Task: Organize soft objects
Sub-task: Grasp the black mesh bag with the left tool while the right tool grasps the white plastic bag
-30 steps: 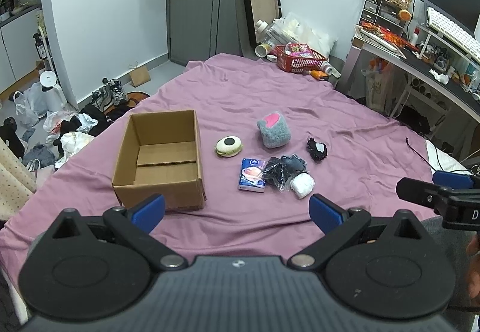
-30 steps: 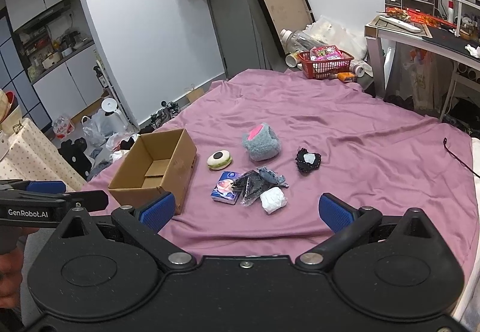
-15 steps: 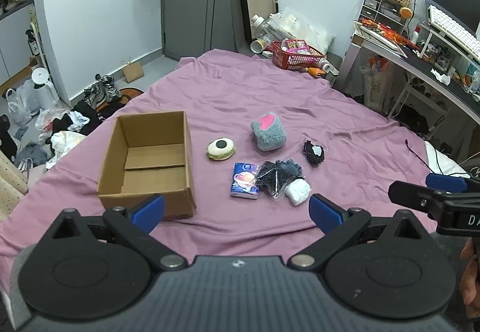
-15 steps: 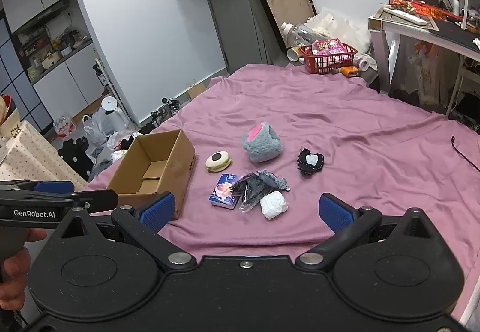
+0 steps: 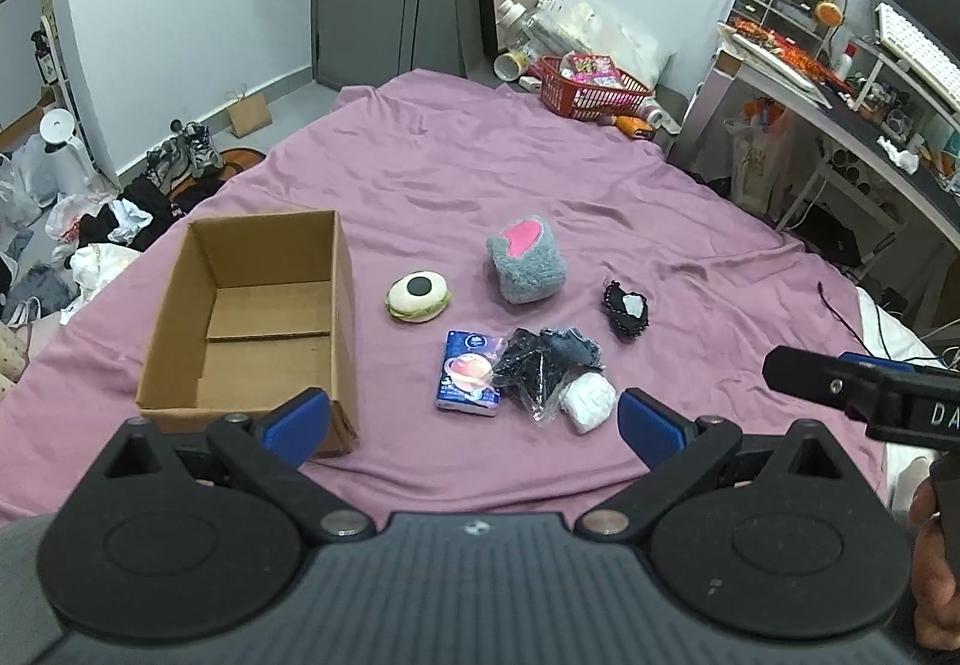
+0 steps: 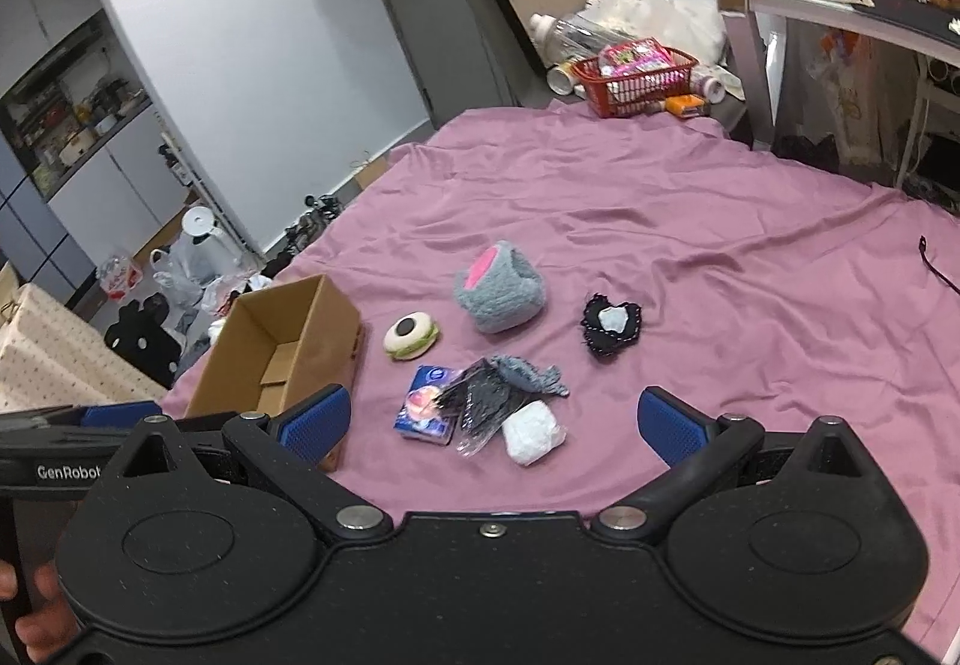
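Observation:
An open cardboard box [image 5: 252, 317] [image 6: 282, 347] stands empty on the purple bedsheet [image 5: 456, 167]. To its right lie a burger-shaped plush [image 5: 418, 297] [image 6: 411, 335], a grey fuzzy plush with a pink patch [image 5: 526, 261] [image 6: 499, 294], a black lace item [image 5: 625, 308] [image 6: 611, 326], a blue tissue pack [image 5: 468, 380] [image 6: 427, 404], a dark item in clear plastic [image 5: 540, 365] [image 6: 486, 401] and a white bundle [image 5: 591, 401] [image 6: 533, 432]. My left gripper [image 5: 474, 425] and right gripper [image 6: 492, 425] both hover open above the near edge, holding nothing.
A red basket [image 5: 591, 86] [image 6: 636, 80] sits on the floor past the bed's far end. A desk [image 5: 840, 125] stands at the right. Clothes, bags and shoes [image 5: 120, 197] litter the floor at the left. A black cord [image 6: 936, 263] lies on the sheet at right.
Both grippers have moved forward and lower toward the bed, so the box and soft objects appear closer. Both stay open; nothing on the bed has moved.

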Demonstrator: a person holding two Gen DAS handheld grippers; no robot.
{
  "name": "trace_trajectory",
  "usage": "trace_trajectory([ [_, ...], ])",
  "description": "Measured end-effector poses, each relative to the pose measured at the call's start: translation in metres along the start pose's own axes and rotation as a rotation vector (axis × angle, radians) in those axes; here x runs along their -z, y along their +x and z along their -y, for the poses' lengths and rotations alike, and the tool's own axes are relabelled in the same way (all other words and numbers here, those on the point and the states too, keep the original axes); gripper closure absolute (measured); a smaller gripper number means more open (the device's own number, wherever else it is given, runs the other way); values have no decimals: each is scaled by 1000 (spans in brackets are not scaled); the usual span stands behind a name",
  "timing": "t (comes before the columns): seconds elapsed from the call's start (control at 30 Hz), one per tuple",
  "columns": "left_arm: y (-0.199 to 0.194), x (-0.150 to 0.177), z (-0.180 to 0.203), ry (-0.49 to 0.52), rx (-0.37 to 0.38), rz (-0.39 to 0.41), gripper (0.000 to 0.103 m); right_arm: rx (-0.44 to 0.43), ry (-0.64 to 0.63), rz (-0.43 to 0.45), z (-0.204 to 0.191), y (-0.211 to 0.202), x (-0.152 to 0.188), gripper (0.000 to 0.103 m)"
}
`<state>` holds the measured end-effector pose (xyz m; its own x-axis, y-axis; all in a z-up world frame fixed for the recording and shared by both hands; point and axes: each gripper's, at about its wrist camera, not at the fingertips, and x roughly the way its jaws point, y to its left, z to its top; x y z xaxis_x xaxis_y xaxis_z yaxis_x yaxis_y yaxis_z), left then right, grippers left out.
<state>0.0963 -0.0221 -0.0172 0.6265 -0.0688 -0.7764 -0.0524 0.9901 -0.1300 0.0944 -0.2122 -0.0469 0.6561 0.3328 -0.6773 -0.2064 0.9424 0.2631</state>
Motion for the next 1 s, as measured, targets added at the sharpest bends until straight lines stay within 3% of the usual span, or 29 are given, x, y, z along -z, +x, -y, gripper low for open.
trace_trajectory([
  [0.33,41,-16,0,-34,-9,-57,2,-13,116,-85,20,51,-9,0],
  [0.47,55,-18,1,-21,-13,-40,2,2,160,-85,27,68,-6,0],
  [0.6,75,-22,7,20,-35,-27,2,-60,276,-116,42,87,-5,1],
  [0.8,105,-23,3,-30,-2,-39,4,-84,440,-199,63,120,3,10],
  [1.0,131,-21,4,-65,36,-45,5,-61,511,-267,75,146,11,21],
])
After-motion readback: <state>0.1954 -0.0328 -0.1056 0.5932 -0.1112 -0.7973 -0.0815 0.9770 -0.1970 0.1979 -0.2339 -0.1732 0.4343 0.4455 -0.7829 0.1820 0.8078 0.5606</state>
